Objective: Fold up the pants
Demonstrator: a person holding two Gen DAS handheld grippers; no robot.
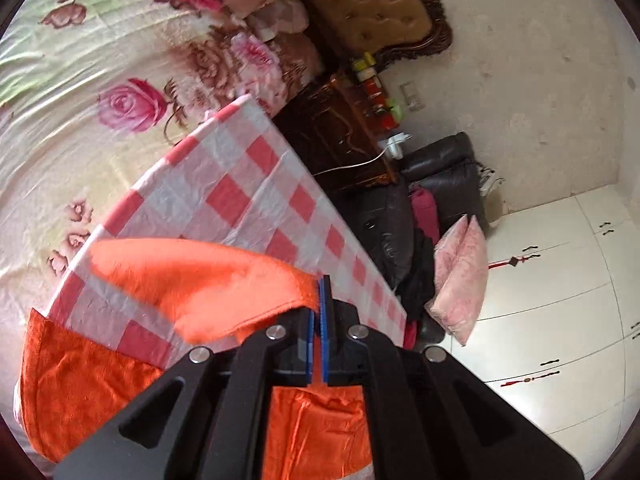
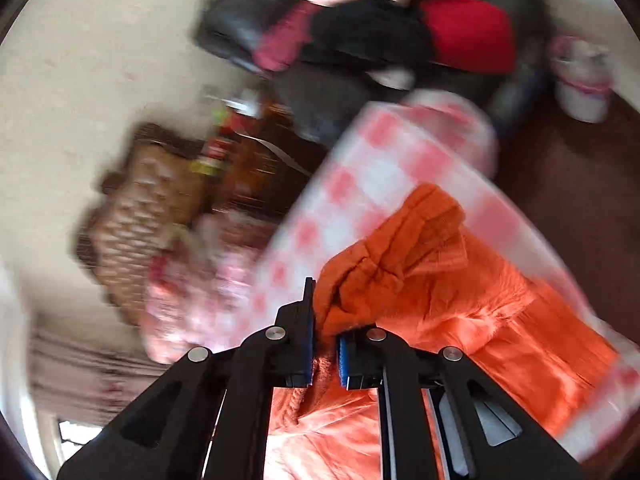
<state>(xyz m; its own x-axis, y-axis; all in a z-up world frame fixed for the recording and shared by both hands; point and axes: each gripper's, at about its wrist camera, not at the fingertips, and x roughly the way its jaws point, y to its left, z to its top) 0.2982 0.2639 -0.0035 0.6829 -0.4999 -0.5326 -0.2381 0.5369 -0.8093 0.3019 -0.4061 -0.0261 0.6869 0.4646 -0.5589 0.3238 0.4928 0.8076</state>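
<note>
Bright orange velvety pants [image 1: 192,280] lifted off a red-and-white checked tablecloth [image 1: 256,184], pinched in both grippers.

The fabric is plush and shiny, with creases catching the light; in the right wrist view its gathered ribbed waistband [image 2: 404,236] bunches at about 1 o'clock from the fingertips, the rest spreading toward 4 o'clock over the cloth. The left gripper [image 1: 322,300] has its blue-padded jaws pressed together on an edge of the pants, a flap arching away toward 9 o'clock. The right gripper [image 2: 326,320] is clamped on a thick fold beside the waistband. Both point downward at a slant; the right view is blurred.
</note>
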